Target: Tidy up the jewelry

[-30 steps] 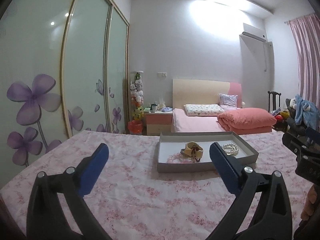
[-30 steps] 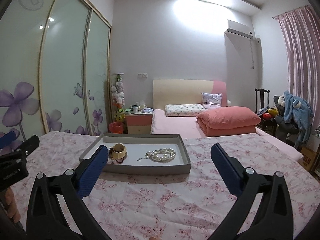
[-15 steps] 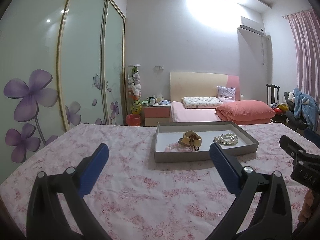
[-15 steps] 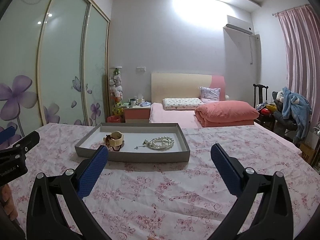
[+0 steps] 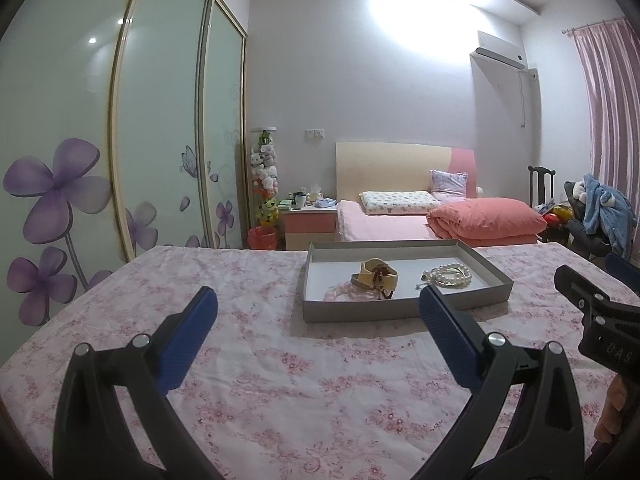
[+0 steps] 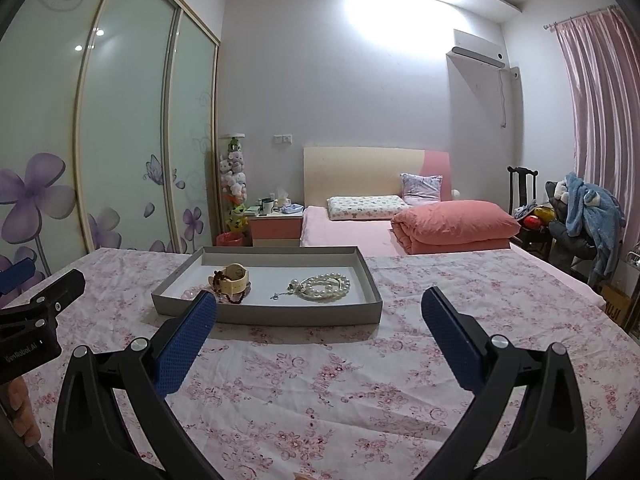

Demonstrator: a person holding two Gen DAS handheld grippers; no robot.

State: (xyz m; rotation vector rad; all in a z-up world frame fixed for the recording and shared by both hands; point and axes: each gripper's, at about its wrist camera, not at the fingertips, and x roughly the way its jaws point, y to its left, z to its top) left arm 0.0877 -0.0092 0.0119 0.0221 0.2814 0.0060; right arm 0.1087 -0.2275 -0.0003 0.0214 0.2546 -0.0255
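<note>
A shallow grey tray (image 5: 400, 310) (image 6: 280, 314) lies on the pink floral cloth. Inside it are a cream watch (image 5: 378, 274) (image 6: 236, 280) tangled with dark red beads, a pink bead bracelet (image 5: 346, 294) at the near left corner, and a white pearl bracelet (image 5: 450, 274) (image 6: 324, 287). My left gripper (image 5: 318, 332) hovers open over the cloth, short of the tray. My right gripper (image 6: 318, 330) is also open, level with the tray's near wall and to its right. Nothing sits between either pair of blue pads.
The floral-covered table (image 5: 260, 360) runs to an edge behind the tray. Beyond it stand a bed with a coral duvet (image 5: 488, 220), a nightstand (image 5: 312, 224), sliding flower-printed wardrobe doors (image 5: 120, 160) on the left and a chair with a blue plush (image 6: 592, 216) on the right.
Both cameras tilted and dropped slightly, so the tray now appears lower and nearer in each view. Both grippers stayed open and empty.
</note>
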